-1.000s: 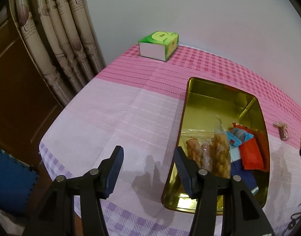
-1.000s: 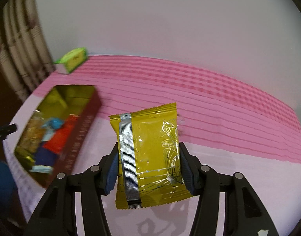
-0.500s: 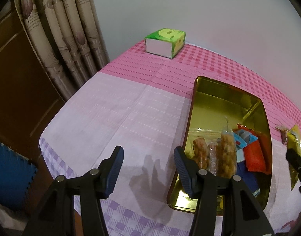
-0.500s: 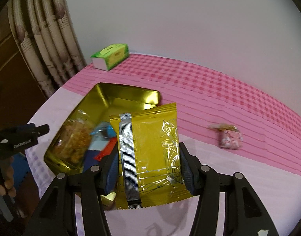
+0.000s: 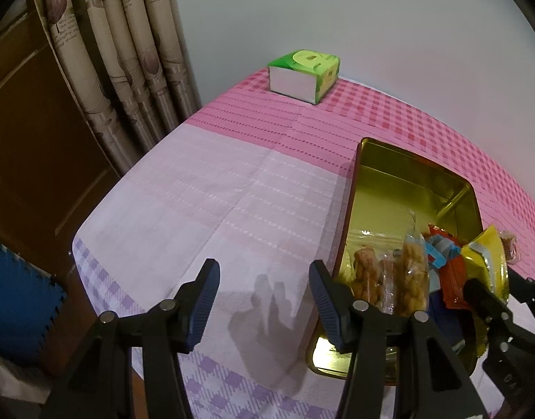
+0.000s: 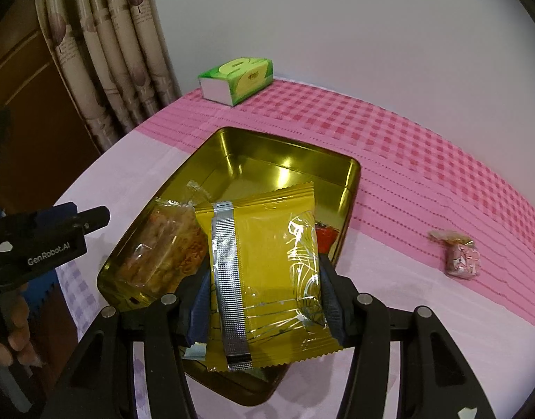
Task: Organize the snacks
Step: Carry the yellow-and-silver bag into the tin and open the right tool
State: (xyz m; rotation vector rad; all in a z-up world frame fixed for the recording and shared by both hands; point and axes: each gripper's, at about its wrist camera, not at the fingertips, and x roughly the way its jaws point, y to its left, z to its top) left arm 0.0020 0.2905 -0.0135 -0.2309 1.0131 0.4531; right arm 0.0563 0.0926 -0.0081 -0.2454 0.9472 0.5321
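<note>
My right gripper (image 6: pixel 264 300) is shut on a yellow snack packet (image 6: pixel 267 265) with a silver seam, held above the near half of the gold tin (image 6: pixel 284 146). The tin holds clear bags of fried snacks (image 6: pixel 169 244) and red and blue packets; its far end is bare. In the left wrist view the tin (image 5: pixel 407 164) lies to the right, with the yellow packet (image 5: pixel 487 258) at its right rim. My left gripper (image 5: pixel 264 296) stands open over the tablecloth left of the tin, nothing between its fingers. A small pink wrapped sweet (image 6: pixel 461 258) lies on the cloth right of the tin.
A green tissue box (image 5: pixel 304 75) stands at the table's far corner by the wall. Curtains (image 5: pixel 120 52) hang at the left, beside a brown door. The table's near-left edge (image 5: pixel 82 244) drops to a blue mat. A hand (image 6: pixel 9 331) holds the left gripper.
My right gripper has carried the yellow packet leftward from over the pink cloth to above the tin. The left gripper has stayed about where it was, open.
</note>
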